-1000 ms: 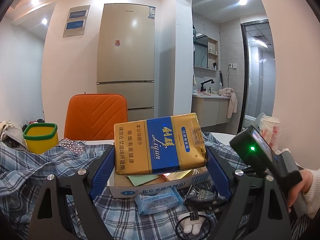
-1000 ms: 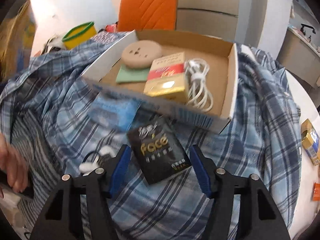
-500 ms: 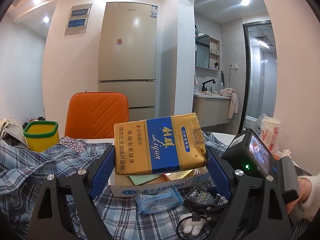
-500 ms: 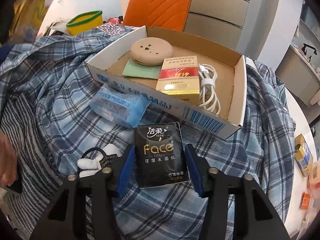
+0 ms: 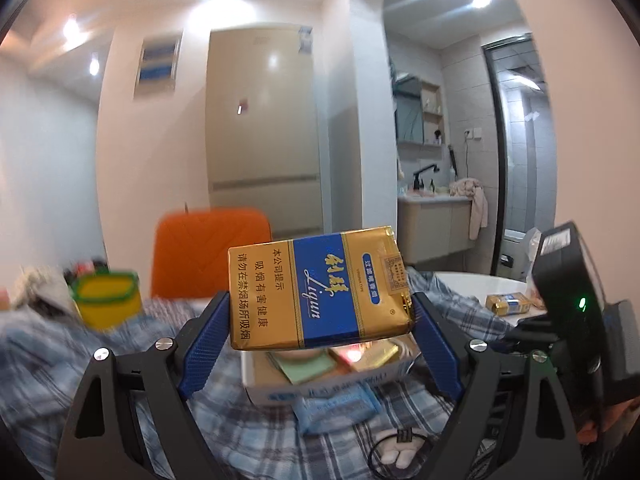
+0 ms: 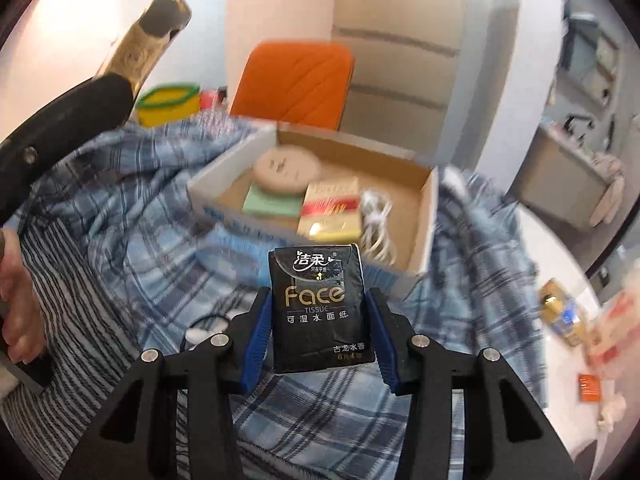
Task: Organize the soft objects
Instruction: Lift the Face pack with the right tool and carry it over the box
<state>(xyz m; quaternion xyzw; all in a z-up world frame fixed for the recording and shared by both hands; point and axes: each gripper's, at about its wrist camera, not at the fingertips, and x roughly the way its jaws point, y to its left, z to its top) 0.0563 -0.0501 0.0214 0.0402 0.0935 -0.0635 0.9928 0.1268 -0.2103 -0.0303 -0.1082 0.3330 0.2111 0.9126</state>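
My left gripper (image 5: 320,312) is shut on a gold and blue cigarette pack (image 5: 318,290) and holds it in the air above the cardboard box (image 5: 320,386). My right gripper (image 6: 319,312) is shut on a black Face tissue pack (image 6: 320,304), lifted off the plaid cloth (image 6: 120,216) in front of the open cardboard box (image 6: 428,216). The box holds a round beige pad (image 6: 286,170), a green pad (image 6: 272,202), a red and gold pack (image 6: 330,210) and a white cable (image 6: 378,220). A blue tissue pack (image 5: 336,404) lies before the box.
An orange chair (image 6: 296,80) and a yellow bin with a green rim (image 6: 168,102) stand behind the box. A hair tie with a white pom (image 5: 398,446) lies on the cloth. Small packs (image 6: 560,312) lie on the white table at right. The left gripper's body (image 6: 72,120) rises at left.
My right gripper has closed on the black tissue pack and lifted it off the cloth. My left gripper still holds the cigarette pack and has shifted slightly.
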